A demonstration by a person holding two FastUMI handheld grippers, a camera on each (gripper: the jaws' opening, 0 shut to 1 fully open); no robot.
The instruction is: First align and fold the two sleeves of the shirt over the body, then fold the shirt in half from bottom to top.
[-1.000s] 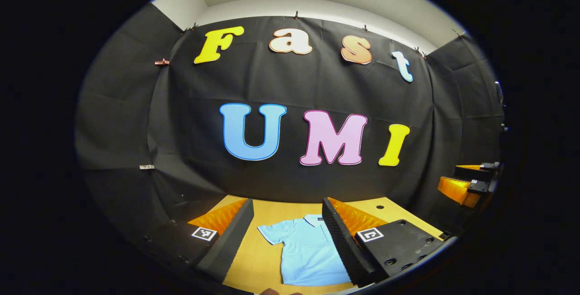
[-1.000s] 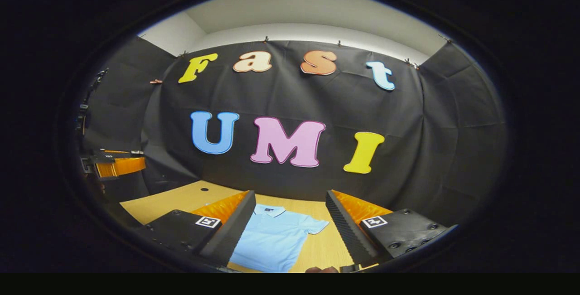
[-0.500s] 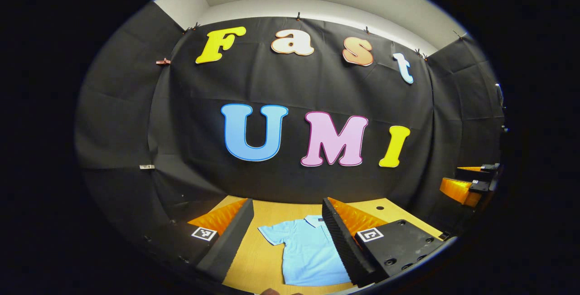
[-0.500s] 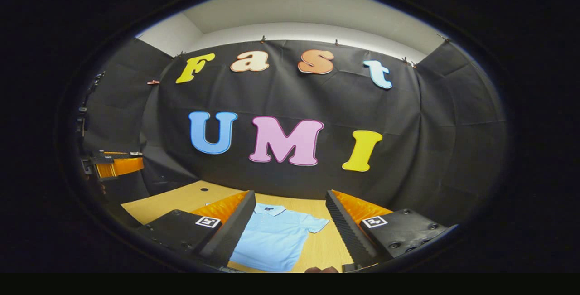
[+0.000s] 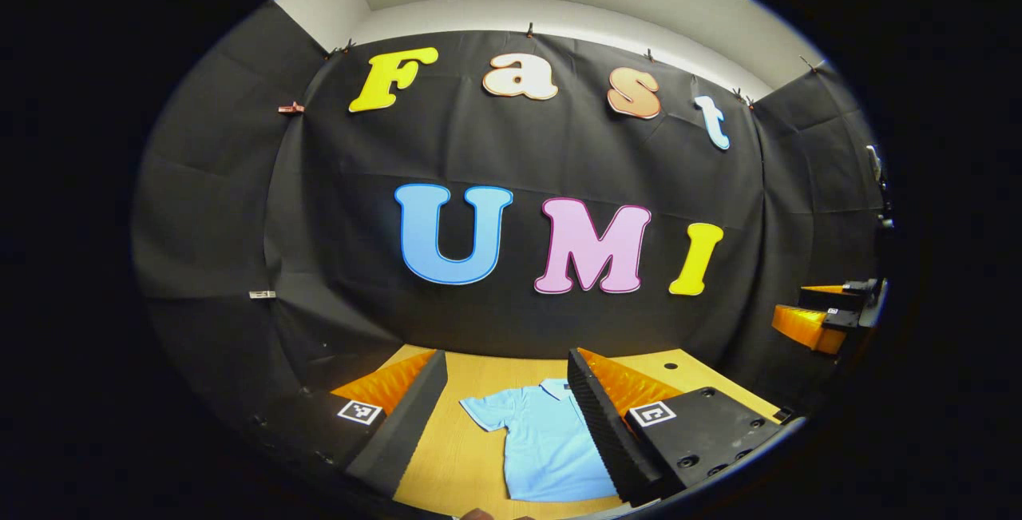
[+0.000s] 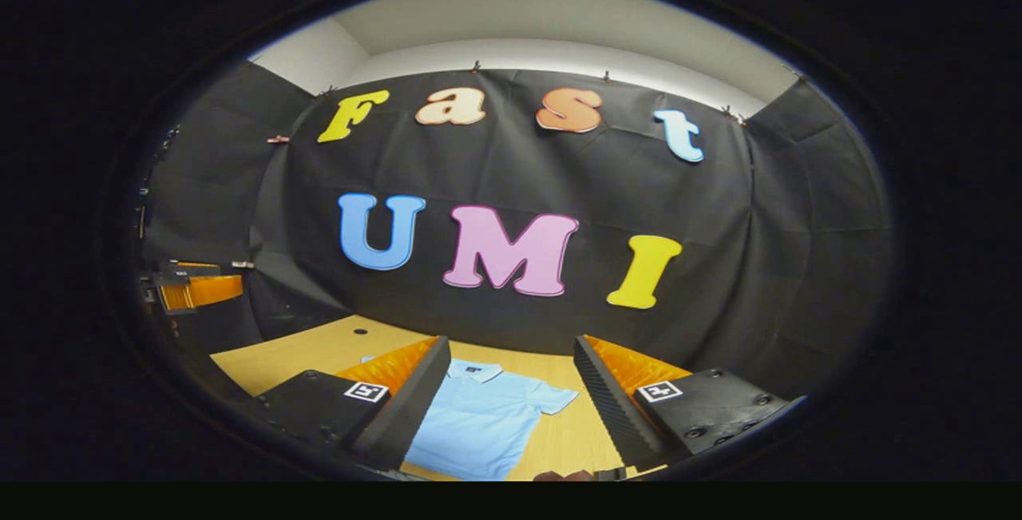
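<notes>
A light blue polo shirt (image 5: 543, 444) lies flat on the wooden table (image 5: 463, 456), collar toward the far wall, both short sleeves spread out. My left gripper (image 5: 507, 376) hangs above the table, open, framing the shirt's left sleeve and body. In the right gripper view the same shirt (image 6: 487, 420) shows with its right sleeve (image 6: 555, 398) out to the side. My right gripper (image 6: 511, 360) is open above it, nothing between its fingers. The right gripper (image 5: 826, 316) appears far right in the left gripper view; the left gripper (image 6: 192, 288) appears far left in the right gripper view.
The table (image 6: 303, 352) ends at the black cloth wall behind the shirt. A small round hole (image 5: 669, 365) sits in the tabletop at the right back, also visible as the hole (image 6: 360, 332). Bare wood lies on both sides of the shirt.
Both views have shifted slightly; the shirt sits a little more to the right in the left gripper view. The shirt itself has not moved and both grippers stay open.
</notes>
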